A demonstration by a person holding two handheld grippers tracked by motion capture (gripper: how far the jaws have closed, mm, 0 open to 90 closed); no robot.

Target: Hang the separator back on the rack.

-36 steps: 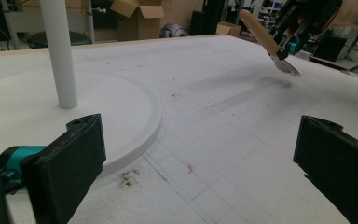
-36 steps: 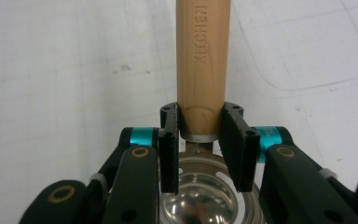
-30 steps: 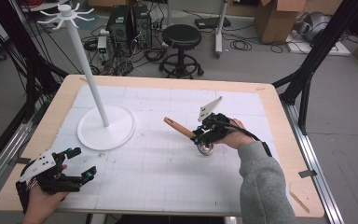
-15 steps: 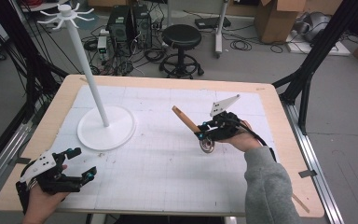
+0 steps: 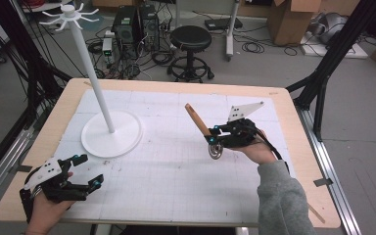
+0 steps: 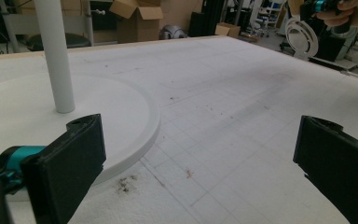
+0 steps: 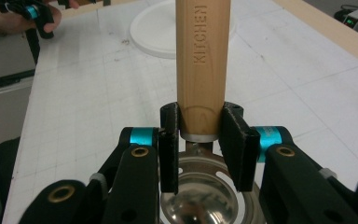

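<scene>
Grey sleeve; black grippers with teal-ringed joints, brass screws, flat black jaws, grey three-cornered plates

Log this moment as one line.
right gripper: shut on wooden-handled skimmer, lifted | left gripper: open, idle | white stand: upright

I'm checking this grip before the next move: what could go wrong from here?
The right gripper pinches the strainer only at the base of its wooden handle, so it might swivel or slip. Swung toward the stand, the long handle could knock the thin pole.
</scene>
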